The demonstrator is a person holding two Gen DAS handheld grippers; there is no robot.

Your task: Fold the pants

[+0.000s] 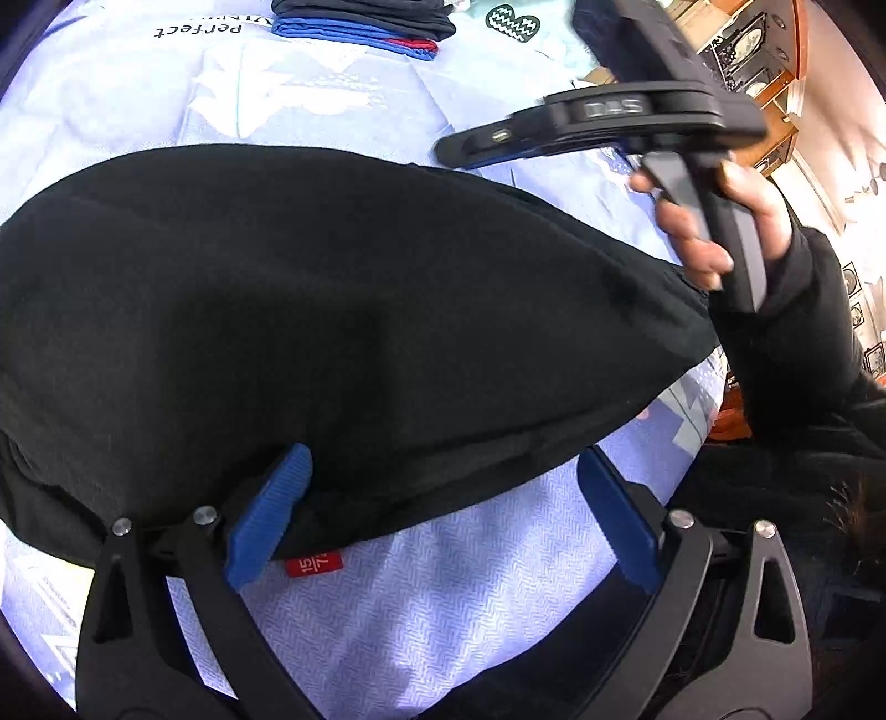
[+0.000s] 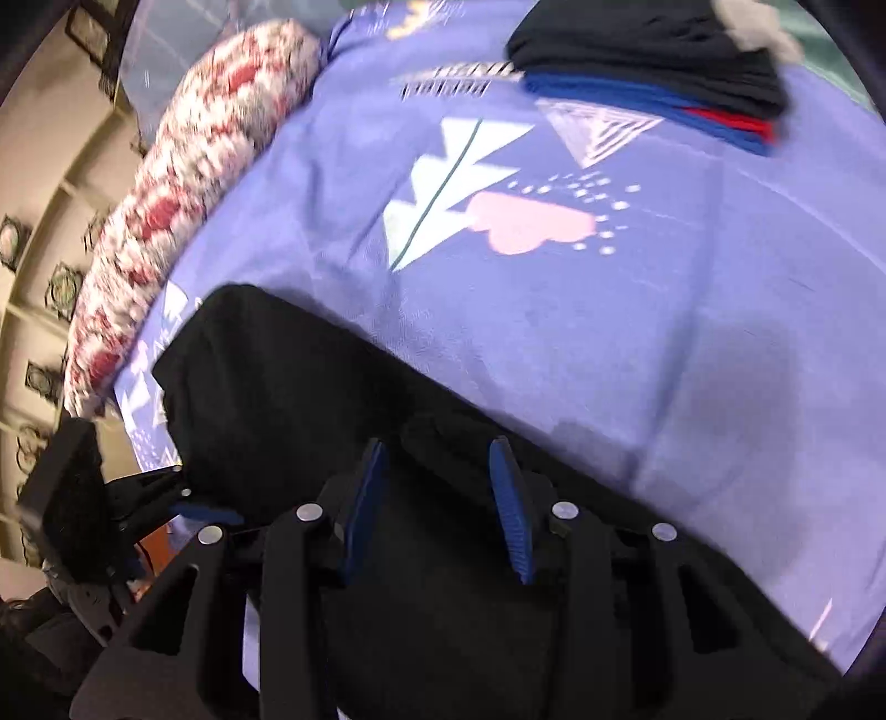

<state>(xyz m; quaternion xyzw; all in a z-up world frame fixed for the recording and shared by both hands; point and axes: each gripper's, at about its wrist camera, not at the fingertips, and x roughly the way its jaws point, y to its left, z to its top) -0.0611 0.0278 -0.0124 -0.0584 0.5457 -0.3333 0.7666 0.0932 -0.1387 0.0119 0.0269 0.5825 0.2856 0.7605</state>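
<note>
The black pants (image 1: 310, 310) lie folded in a flat bundle on the light blue patterned bedsheet (image 1: 443, 598). A red size tag (image 1: 313, 564) pokes out at their near edge. My left gripper (image 1: 443, 487) is open, its left blue finger (image 1: 271, 515) touching the near hem, its right finger over bare sheet. In the right wrist view the pants (image 2: 288, 387) lie under my right gripper (image 2: 437, 487), whose blue fingers stand apart above the cloth, holding nothing. The right gripper also shows in the left wrist view (image 1: 459, 149), above the pants' far right side.
A stack of folded dark, blue and red clothes (image 1: 360, 27) sits at the far side of the bed, also in the right wrist view (image 2: 653, 66). A red and white patterned pillow (image 2: 183, 183) lies along the left. Wooden furniture (image 1: 775, 83) stands at the right.
</note>
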